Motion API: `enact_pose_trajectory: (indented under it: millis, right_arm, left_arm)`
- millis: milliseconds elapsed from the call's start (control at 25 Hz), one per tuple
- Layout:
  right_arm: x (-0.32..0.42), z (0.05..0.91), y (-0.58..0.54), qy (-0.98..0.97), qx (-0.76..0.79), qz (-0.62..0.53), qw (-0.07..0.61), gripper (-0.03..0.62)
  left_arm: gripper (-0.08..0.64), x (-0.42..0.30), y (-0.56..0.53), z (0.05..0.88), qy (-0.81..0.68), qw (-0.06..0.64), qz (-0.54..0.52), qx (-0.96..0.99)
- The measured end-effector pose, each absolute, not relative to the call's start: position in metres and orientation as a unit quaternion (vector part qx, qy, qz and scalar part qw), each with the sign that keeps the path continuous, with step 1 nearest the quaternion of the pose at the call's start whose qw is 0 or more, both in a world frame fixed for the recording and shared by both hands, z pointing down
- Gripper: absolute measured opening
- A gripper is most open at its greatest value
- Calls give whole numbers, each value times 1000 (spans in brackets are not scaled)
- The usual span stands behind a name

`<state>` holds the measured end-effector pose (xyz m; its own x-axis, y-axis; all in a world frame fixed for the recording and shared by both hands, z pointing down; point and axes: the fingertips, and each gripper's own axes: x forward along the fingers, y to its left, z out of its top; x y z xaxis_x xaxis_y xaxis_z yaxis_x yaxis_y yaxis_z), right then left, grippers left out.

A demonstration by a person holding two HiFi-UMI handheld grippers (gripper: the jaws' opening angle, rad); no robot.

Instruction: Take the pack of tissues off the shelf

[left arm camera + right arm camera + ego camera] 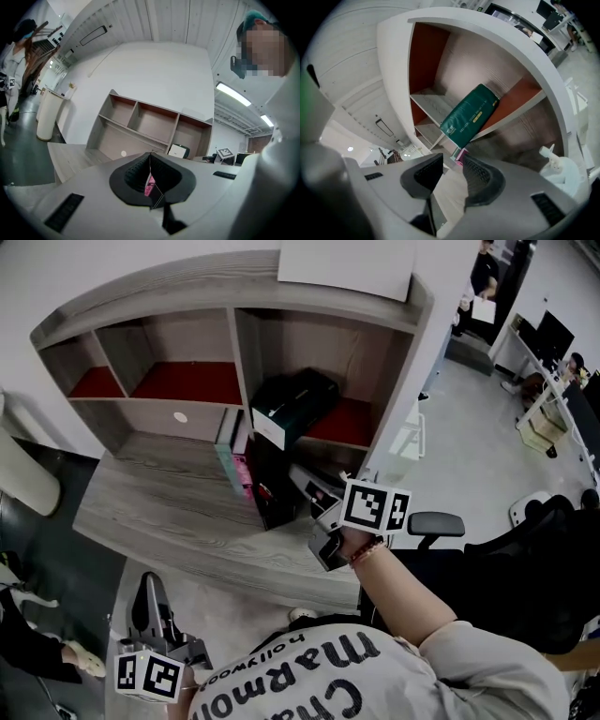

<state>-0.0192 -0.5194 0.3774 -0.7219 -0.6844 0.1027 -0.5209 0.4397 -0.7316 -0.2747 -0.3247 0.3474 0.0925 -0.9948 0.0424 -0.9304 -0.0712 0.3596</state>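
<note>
Tissue pack (pixel 468 115) tilted on shelf (pixel 520 98) edge, ahead of right gripper (pixel 453 164) fingers (pixel 480 176), slightly parted, empty; left gripper (pixel 150 158) fingers together

The right tongs (pixel 452 164) stand with jaws apart, nothing between them. Beyond them a green pack of tissues (pixel 469 115) lies tilted in a red-lined compartment of the shelf (pixel 396 70), its near end jutting past the front edge. A small pink thing (pixel 461 154) shows just under it.

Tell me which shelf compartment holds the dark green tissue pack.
The right-hand upper compartment: the dark green tissue pack leans out of it; the middle and left ones hold nothing.
</note>
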Motion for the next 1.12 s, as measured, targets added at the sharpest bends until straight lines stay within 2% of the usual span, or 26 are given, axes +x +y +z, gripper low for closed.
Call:
enact_pose_trajectory:
  millis: [200,280,400,840,1120]
  right_arm:
    - [-28,366,-531,827,-340,-420,159,300]
    - [-30,364,-535,814,-344,-434,175,359]
    - [-33,359,-545,800,-346,-445,205,413]
    - [-40,359,-575,704,-352,-532,313,476]
    - [-41,372,-594,654,-350,-572,350,479]
  left_arm:
    - [17,-284,-320,344,-678,142,-110,713]
    - [17,-285,-319,345,-679,143,-110,712]
    - [17,-288,-317,348,-682,149,-111,707]
    - [17,-302,-308,354,-691,155,-111,698]
    - [17,-314,-300,355,-700,156,-107,689]
